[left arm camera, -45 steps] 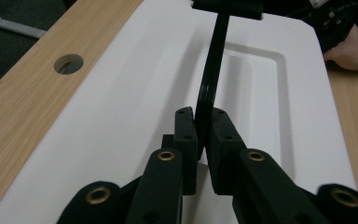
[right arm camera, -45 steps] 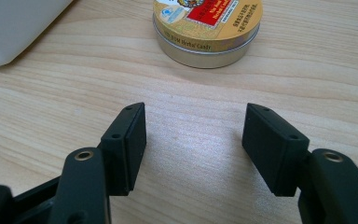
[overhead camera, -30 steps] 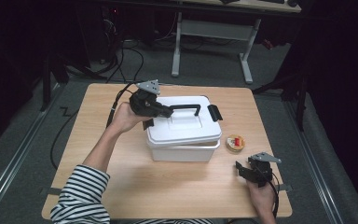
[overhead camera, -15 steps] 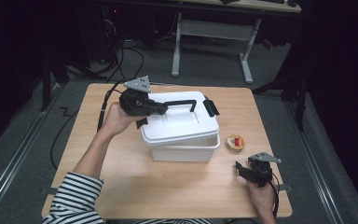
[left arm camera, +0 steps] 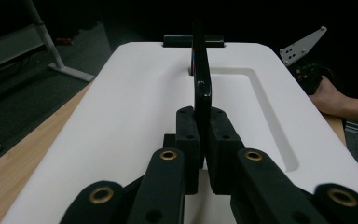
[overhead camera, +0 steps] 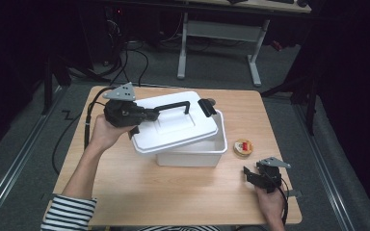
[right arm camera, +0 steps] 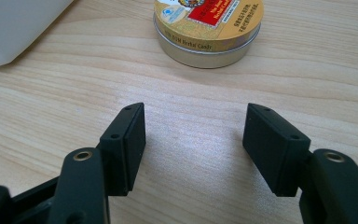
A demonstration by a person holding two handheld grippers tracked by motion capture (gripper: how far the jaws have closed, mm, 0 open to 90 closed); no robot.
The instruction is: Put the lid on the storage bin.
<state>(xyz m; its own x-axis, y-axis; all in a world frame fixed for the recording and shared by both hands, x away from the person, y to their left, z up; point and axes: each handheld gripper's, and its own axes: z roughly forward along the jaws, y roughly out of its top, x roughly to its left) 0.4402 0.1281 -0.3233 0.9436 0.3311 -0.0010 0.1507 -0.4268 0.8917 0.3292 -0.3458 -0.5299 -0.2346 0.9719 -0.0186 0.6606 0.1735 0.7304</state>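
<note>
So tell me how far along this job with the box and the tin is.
Done: the white lid is unseated from the white box, hanging askew over it. In hand: the left gripper is clamped on the lid's black handle. Left: likely setting the lid aside; the open right gripper has yet to grasp the candy tin.

The light wooden table is surrounded by grey carpeted floor. Beyond the table, a grey metal-legged desk is seen, with black cables lying beside it in darkness.
</note>
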